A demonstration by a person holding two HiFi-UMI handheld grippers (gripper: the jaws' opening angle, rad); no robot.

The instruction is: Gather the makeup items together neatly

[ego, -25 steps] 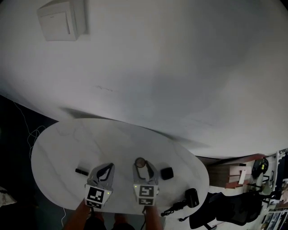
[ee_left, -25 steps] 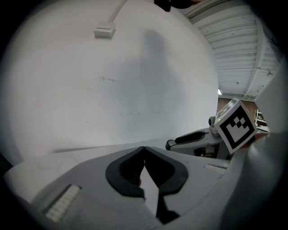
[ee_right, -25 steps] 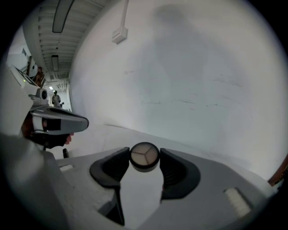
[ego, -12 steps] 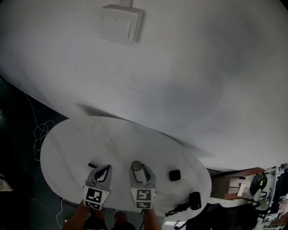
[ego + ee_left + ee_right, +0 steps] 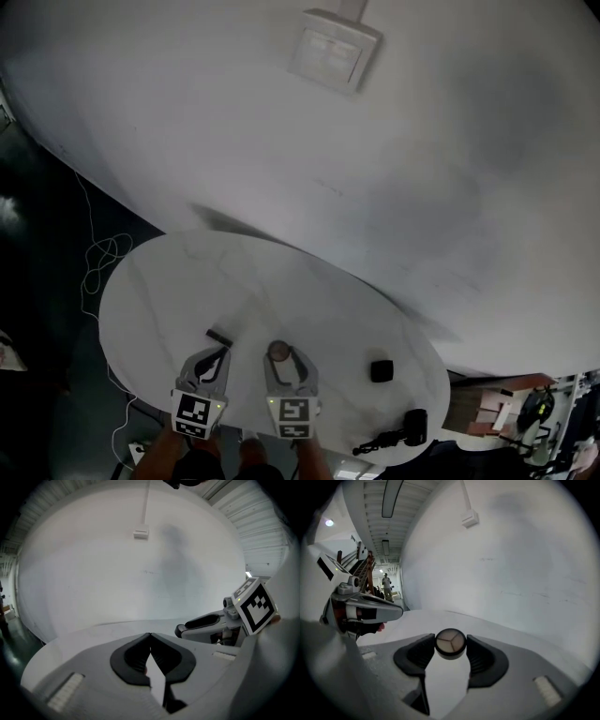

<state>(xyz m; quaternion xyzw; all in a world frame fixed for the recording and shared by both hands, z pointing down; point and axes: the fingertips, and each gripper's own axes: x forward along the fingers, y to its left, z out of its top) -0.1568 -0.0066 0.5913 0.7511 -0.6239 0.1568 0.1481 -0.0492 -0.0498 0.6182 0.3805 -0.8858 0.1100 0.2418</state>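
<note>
1. The whole scene has swung across the head view. The white round surface (image 5: 159, 291) now lies further right and the wall box (image 5: 335, 50) has slid from upper left to upper right. The person has evidently turned toward the left side of the surface.
2. Both tongs have travelled that way together, side by side.
   - The left tongs (image 5: 150, 635) are pressed together at the tips, with nothing between them.
   - The right tongs (image 5: 284, 364) are pinching a round compact (image 5: 450, 642) by its sides, with the lid facing up.
3. The compact has therefore left the right half of the surface. It now rides above the near middle, carried rather than resting.
4. The slim black stick (image 5: 218, 336) lay off to the left of the left tongs a second ago. It now lies just ahead of their tips.
5. The small black block (image 5: 381, 370) was close beside the right tongs a second ago. It now sits well apart from them, to the right.
6. My judgement is that the stick's spot is the gathering place, so the compact should go down beside it and the block be fetched afterwards.
</note>
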